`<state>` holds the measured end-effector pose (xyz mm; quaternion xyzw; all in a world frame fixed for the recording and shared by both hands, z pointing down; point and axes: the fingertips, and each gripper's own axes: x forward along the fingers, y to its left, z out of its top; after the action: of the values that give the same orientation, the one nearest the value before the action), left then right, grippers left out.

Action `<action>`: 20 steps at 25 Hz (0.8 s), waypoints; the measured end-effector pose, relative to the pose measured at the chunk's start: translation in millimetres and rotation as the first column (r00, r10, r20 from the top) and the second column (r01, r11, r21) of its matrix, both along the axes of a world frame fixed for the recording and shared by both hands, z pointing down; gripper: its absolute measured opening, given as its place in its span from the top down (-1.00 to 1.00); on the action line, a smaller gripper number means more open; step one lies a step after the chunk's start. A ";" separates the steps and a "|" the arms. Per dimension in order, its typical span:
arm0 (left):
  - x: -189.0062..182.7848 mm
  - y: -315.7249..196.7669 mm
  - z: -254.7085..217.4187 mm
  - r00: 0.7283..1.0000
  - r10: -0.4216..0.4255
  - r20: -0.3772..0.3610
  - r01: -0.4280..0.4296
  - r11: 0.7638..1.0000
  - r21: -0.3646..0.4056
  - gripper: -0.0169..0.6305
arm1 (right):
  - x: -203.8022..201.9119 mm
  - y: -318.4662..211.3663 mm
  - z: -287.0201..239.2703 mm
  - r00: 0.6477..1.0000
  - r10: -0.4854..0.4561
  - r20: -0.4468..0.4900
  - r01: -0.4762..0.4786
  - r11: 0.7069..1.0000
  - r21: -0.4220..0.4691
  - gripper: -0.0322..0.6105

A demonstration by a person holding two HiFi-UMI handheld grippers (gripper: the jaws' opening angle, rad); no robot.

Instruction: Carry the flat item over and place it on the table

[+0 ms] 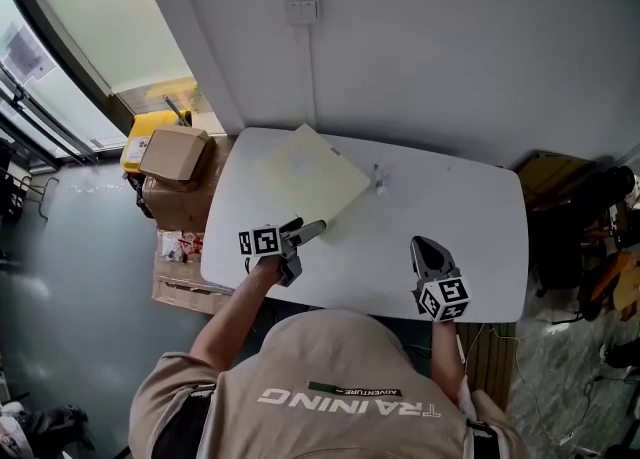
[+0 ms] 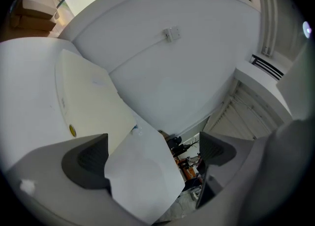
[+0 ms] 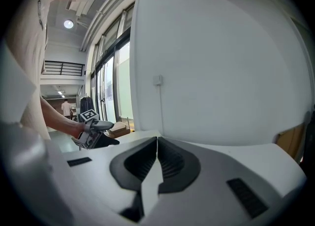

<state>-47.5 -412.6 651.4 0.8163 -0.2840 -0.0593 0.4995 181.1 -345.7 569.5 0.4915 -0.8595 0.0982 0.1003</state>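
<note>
Our left tool (image 1: 312,231) hangs low over the white bench (image 1: 450,207) with its jaws wide apart and nothing between them; its own view (image 2: 152,153) shows only bare bench top in the gap. The pale yellow flat sheet (image 1: 312,175) lies flat on the bench's far left part, its near corner just beside the tool's tip. To the right, well apart from the sheet, our right tool (image 1: 424,247) has its jaws pressed together, holding nothing (image 3: 157,146).

Bright window daylight, sharp, fisheye-warped edges
</note>
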 end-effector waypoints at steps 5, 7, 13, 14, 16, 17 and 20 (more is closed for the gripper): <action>4.5 -3.7 -46.6 0.985 0.036 0.171 -0.076 0.969 0.236 -0.84 | -5.3 -8.6 -23.2 1.000 -0.011 -0.003 0.011 0.999 0.052 0.87; 9.0 -4.9 -75.6 0.974 0.019 0.224 -0.103 0.925 0.366 -0.82 | -7.6 -10.9 -29.6 1.000 -0.007 0.011 0.006 0.997 0.073 0.87; 17.2 -22.6 -135.3 0.872 -0.174 0.458 -0.188 0.744 0.641 0.29 | 1.6 -26.3 -66.5 0.999 0.045 0.001 -0.045 0.988 0.148 0.87; 14.8 -26.6 -142.0 0.850 -0.216 0.480 -0.188 0.727 0.661 0.66 | 2.5 -29.8 -72.9 0.998 0.055 -0.001 -0.055 0.987 0.154 0.87; 14.0 -27.6 -159.8 0.835 -0.274 0.477 -0.170 0.696 0.697 0.93 | 2.5 -34.8 -86.0 0.998 0.066 -0.005 -0.064 0.983 0.173 0.87; 15.4 -26.5 -168.7 0.832 -0.297 0.469 -0.158 0.683 0.713 0.93 | 1.8 -36.7 -93.0 0.998 0.068 -0.008 -0.066 0.980 0.189 0.87; 16.5 -27.2 -185.1 0.785 -0.395 0.478 -0.123 0.657 0.744 0.93 | -3.2 -42.2 -112.3 0.997 0.071 -0.007 -0.068 0.971 0.230 0.87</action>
<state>-31.1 -439.8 466.3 0.8954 -0.4420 0.0539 -0.0011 178.0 -387.9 457.2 0.5303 -0.8466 -0.0021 0.0455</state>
